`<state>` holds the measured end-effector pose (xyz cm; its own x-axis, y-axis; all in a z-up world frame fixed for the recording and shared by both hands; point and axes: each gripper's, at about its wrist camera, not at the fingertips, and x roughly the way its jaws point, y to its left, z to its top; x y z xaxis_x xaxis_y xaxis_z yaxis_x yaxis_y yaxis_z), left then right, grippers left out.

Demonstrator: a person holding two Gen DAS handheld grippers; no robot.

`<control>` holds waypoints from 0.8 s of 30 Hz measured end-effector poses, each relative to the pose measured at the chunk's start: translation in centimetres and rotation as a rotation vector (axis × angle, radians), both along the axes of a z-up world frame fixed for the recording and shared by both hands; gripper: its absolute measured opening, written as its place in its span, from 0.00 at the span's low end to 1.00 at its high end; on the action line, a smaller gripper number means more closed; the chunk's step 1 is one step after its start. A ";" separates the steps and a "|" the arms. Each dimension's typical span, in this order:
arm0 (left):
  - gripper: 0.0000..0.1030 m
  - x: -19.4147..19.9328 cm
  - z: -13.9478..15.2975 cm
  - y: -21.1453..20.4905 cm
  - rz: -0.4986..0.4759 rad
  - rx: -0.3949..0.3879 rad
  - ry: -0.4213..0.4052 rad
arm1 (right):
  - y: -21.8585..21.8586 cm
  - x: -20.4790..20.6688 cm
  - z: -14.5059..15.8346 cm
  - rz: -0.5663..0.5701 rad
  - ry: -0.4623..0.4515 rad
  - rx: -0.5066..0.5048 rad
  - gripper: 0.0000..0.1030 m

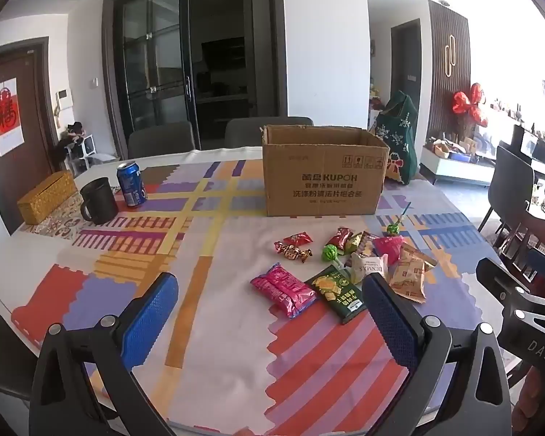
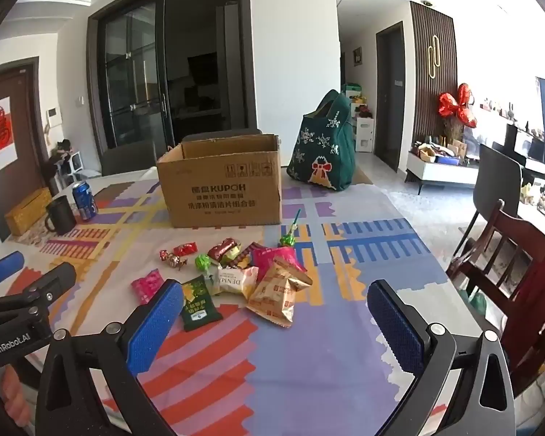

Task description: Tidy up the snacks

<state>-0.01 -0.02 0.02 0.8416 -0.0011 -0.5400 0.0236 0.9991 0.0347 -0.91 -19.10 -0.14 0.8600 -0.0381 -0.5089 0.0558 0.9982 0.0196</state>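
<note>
An open cardboard box stands at the far side of the table. In front of it lies a loose heap of snacks: a pink packet, a dark green packet, tan packets, a white packet, wrapped candies and green lollipops. My left gripper hovers open above the near table, just short of the heap. My right gripper is open too, with nothing held.
A blue can, a black mug and a yellow box stand at the far left of the patterned tablecloth. A green cloth bag sits right of the box. A wooden chair stands at the table's right edge.
</note>
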 end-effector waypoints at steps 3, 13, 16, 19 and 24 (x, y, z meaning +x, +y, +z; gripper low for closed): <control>1.00 0.2 0.1 0.0 -0.004 -0.005 0.004 | 0.0 0.0 0.0 0.001 0.002 -0.001 0.99; 1.00 -0.6 0.3 0.2 0.002 -0.011 -0.014 | -0.1 -0.1 0.1 -0.001 0.000 0.008 0.99; 1.00 -0.6 0.3 0.2 0.002 -0.012 -0.015 | -0.1 -0.1 0.1 -0.002 0.000 0.008 0.99; 1.00 -0.7 0.3 0.2 0.001 -0.013 -0.016 | -0.1 -0.2 0.1 -0.001 -0.003 0.007 0.99; 1.00 -0.6 0.3 0.2 0.000 -0.014 -0.014 | -0.1 -0.2 0.1 -0.001 -0.004 0.007 0.99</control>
<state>-0.63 0.17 0.37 0.8489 -0.0083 -0.5285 0.0230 0.9995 0.0212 -1.12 -19.15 -0.02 0.8620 -0.0358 -0.5057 0.0570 0.9980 0.0265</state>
